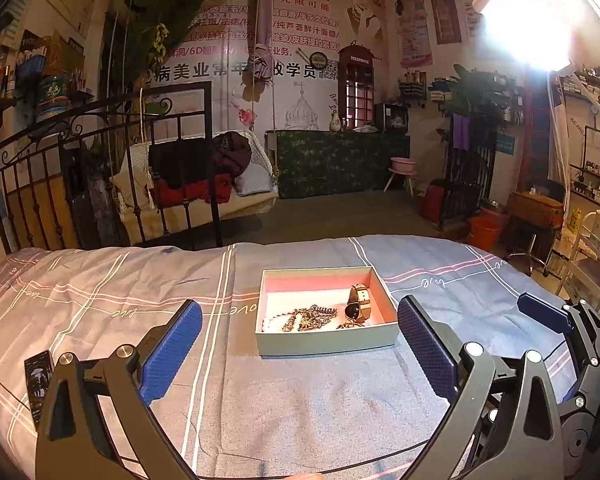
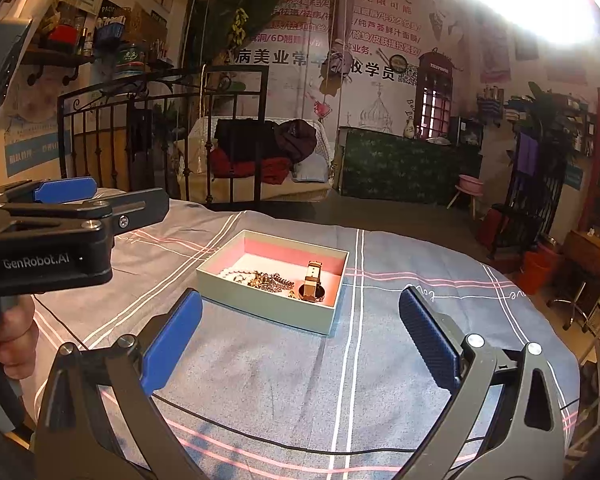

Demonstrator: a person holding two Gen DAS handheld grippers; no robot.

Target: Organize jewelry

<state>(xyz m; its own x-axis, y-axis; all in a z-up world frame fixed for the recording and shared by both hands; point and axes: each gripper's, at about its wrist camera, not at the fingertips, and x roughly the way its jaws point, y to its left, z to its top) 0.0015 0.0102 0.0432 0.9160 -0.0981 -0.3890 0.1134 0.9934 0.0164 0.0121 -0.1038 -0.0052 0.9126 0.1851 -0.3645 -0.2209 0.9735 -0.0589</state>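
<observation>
A pale green box point(image 1: 324, 343) with a pink inside sits on the bed's blue-grey sheet point(image 1: 300, 400). It holds a pearl strand point(image 1: 274, 319), tangled gold chains point(image 1: 312, 317) and a watch with a tan strap point(image 1: 358, 302). My left gripper point(image 1: 300, 316) is open and empty, just short of the box. In the right wrist view the box point(image 2: 274, 304) lies ahead, slightly left, with the watch point(image 2: 312, 280) and chains point(image 2: 266, 279) inside. My right gripper point(image 2: 300, 312) is open and empty. The left gripper shows at that view's left edge point(image 2: 66, 190).
A black phone point(image 1: 39, 380) lies on the sheet at the left. A black cable point(image 2: 260, 436) runs across the sheet near me. A black iron bed frame point(image 1: 100, 168) stands behind. Shelves and a cart point(image 1: 596, 264) stand at the right.
</observation>
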